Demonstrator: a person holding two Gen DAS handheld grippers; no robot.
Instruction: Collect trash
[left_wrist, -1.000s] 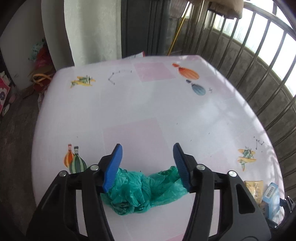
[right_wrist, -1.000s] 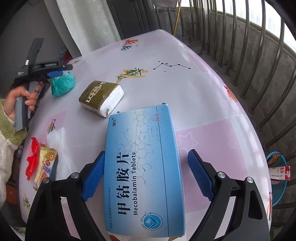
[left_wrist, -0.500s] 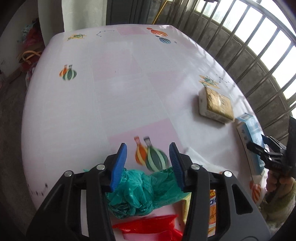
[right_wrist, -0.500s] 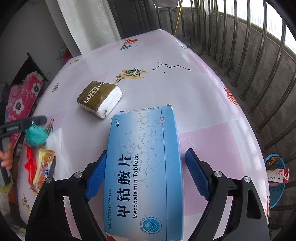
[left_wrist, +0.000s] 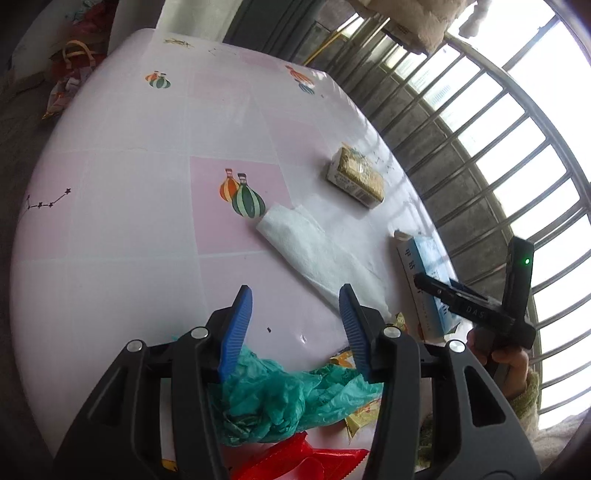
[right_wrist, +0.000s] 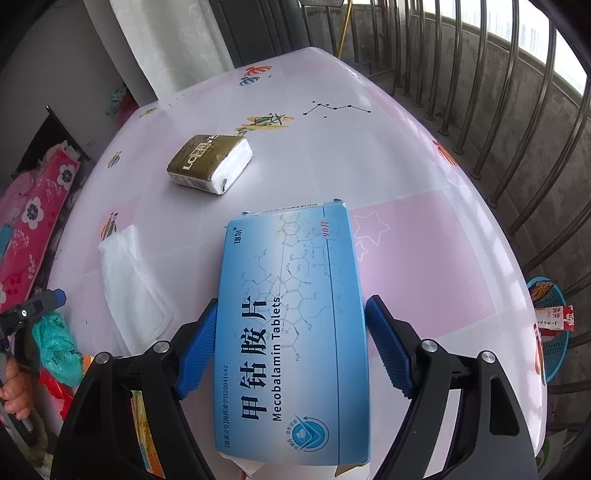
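Both the left gripper (left_wrist: 295, 325) and the right gripper (right_wrist: 291, 347) are black plastic frames with ribbed blue pads on the jaws and round silver screws at the pivots. The person's sleeve (left_wrist: 522, 391) is fuzzy and pale green. A small green light glows on the right gripper's upright black part.

A: Pink-and-white checked tablecloth (left_wrist: 129, 206), striped orange and green balloons (left_wrist: 242, 195) printed at centre.

B: Teal bag (left_wrist: 288, 398) at six o'clock, red wrapper (left_wrist: 295, 458) below it. White tissue (left_wrist: 314, 251) past centre.

A: Right camera: blue box (right_wrist: 295, 332) with dark lettering, olive-gold and white tissue pack (right_wrist: 210, 162) at eleven, blue basket (right_wrist: 554, 332) at three.
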